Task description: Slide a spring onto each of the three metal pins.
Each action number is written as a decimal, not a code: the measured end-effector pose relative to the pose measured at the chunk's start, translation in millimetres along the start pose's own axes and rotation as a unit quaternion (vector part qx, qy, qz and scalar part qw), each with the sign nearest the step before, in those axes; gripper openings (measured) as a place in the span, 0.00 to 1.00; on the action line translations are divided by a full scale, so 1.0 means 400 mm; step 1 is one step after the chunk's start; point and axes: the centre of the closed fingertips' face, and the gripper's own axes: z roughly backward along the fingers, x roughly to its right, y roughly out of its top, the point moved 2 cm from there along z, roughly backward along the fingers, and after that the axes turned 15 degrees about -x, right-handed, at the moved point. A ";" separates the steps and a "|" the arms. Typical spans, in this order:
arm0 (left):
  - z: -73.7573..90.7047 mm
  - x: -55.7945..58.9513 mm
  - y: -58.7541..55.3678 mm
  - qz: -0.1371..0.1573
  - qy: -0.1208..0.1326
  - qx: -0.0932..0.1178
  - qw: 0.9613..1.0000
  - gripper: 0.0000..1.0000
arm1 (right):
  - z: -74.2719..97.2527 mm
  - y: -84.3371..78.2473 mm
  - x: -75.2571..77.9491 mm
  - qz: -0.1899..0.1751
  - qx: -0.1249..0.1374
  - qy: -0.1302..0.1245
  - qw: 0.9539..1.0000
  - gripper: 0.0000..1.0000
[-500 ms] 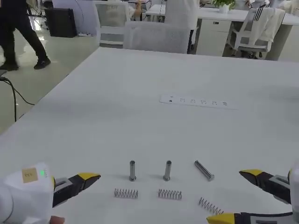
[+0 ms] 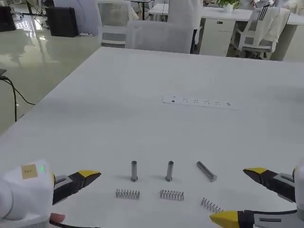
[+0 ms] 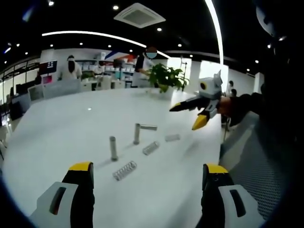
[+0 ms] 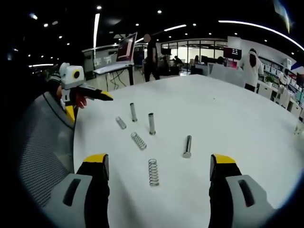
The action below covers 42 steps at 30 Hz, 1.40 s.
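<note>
Flanking pins (image 2: 169, 171): left gripper (image 3: 148, 167), right gripper (image 2: 237, 194)

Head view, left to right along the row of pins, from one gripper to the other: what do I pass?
left gripper → left pin, upright → middle pin, upright → right pin, lying on its side → right gripper

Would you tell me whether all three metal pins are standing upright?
No, the left pin and middle pin stand upright, but the right pin lies flat.
</note>
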 end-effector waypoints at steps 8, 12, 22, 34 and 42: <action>0.007 -0.006 0.009 -0.001 0.008 -0.001 1.000 0.91 | 0.001 0.006 0.005 0.002 0.001 0.000 1.000 0.88; 0.011 -0.006 0.015 -0.003 0.011 -0.002 1.000 0.91 | 0.002 0.009 0.006 0.005 0.001 0.000 1.000 0.87; 0.018 -0.002 0.029 -0.008 0.011 -0.004 1.000 0.91 | 0.007 0.009 0.010 0.005 0.003 0.000 1.000 0.87; 0.039 -0.001 0.078 -0.018 0.016 0.011 1.000 0.90 | -0.011 0.111 0.051 0.026 0.008 -0.009 1.000 0.82; 0.054 -0.012 0.097 -0.009 0.026 0.013 1.000 0.90 | -0.063 0.150 0.091 0.038 -0.030 -0.022 0.999 0.75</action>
